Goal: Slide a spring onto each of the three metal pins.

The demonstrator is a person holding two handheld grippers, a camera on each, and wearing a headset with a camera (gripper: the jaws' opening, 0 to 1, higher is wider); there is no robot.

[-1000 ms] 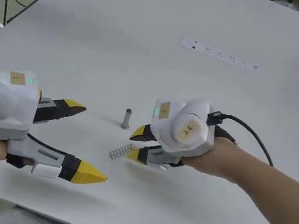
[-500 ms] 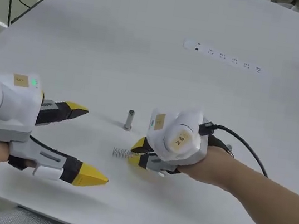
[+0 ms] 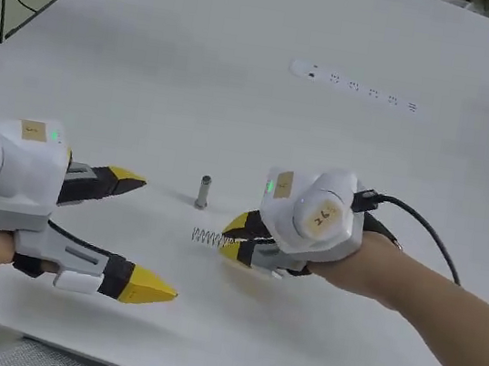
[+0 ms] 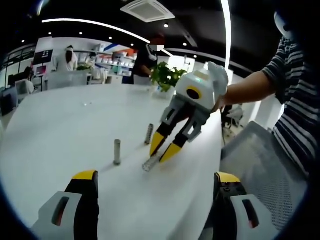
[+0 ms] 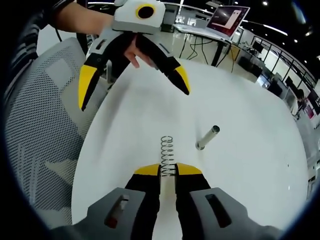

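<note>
Here we noted the right claw (image 3: 232, 236) clamped on one end of the spring (image 3: 207, 236), low over the counter (image 3: 238, 99), near the upright pin (image 3: 204, 192). The left claw (image 3: 153, 238) stood wide apart.

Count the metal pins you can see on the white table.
2. In the left gripper view, the first pin stands upright left of the spring; the second pin stands beyond the right gripper. A third may be hidden.
</note>
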